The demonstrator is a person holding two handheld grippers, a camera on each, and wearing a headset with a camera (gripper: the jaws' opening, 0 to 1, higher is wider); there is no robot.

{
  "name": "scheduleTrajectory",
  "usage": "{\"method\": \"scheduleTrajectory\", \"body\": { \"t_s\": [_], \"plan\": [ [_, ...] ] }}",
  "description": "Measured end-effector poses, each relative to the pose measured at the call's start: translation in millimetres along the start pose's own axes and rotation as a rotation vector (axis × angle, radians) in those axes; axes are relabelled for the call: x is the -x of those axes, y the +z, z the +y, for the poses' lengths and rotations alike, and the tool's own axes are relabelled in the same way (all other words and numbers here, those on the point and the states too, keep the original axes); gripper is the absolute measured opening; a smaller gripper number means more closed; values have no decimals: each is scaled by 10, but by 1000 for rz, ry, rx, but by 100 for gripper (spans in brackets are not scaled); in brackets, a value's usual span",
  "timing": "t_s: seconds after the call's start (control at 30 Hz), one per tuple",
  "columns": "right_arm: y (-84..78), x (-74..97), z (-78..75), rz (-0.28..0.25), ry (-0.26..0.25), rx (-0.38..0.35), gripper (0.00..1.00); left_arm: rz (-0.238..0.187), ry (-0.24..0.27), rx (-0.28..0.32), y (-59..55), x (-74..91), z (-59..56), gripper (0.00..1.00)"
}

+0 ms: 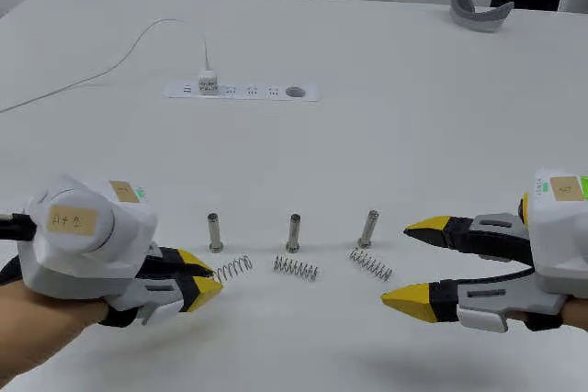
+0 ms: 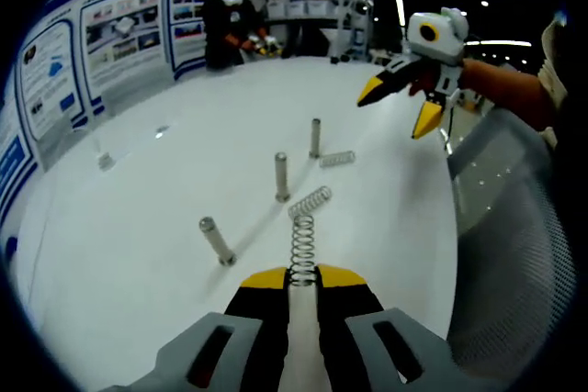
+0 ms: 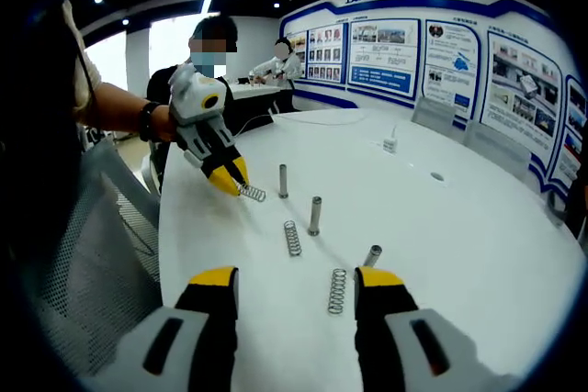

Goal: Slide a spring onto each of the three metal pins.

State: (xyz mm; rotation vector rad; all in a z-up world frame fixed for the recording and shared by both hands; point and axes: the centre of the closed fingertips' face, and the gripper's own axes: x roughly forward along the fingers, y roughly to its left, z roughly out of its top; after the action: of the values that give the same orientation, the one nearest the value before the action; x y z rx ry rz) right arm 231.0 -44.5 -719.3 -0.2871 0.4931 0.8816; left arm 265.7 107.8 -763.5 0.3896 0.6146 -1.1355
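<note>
**Yellow-tipped left tongs (image 1: 204, 275) are pinching the left spring (image 1: 235, 268)**

I am holding one pair of tongs in each hand over the white table (image 1: 386, 153). Three metal pins are standing up straight in a row in front of me: the left pin (image 1: 214, 232), the middle pin (image 1: 294, 232) and the right pin (image 1: 369, 228). None of them is wearing a spring yet.

My left tongs are squeezing almost closed. In the left gripper view, the near end of the left spring (image 2: 302, 240) is sitting between the two yellow tips of the left tongs (image 2: 301, 277). The rest of it is lying on the table, slanting away near the foot of the left pin.

The middle spring (image 1: 295, 268) is lying flat just in front of the middle pin. The right spring (image 1: 370, 264) is lying flat just in front of the right pin.

My right tongs (image 1: 402, 262) are gaping wide and holding nothing. They are hanging over the table a little to the right of the right spring, with their tips pointing at it.

Farther back, a white power strip (image 1: 266, 92) is lying on the table with a white plug (image 1: 208, 81) stuck in it, and a thin cable (image 1: 101, 71) is curling away to the left.
</note>
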Motion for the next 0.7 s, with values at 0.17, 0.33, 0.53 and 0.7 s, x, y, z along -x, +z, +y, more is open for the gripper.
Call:
{"method": "scheduleTrajectory", "body": {
  "t_s": [0.17,0.33,0.53,0.7],
  "plan": [
    [36,-36,44,-1,27,3,48,-24,-37,-33,109,-29,-125,10],
    [99,-85,105,-10,60,0,43,-48,-67,-56,207,-48,-238,10],
    [155,-170,198,-2,99,22,39,-73,-101,-90,319,-56,-378,10],
    [222,-251,295,-5,137,34,36,-92,-132,-122,398,-59,-485,10]
  ]
}}
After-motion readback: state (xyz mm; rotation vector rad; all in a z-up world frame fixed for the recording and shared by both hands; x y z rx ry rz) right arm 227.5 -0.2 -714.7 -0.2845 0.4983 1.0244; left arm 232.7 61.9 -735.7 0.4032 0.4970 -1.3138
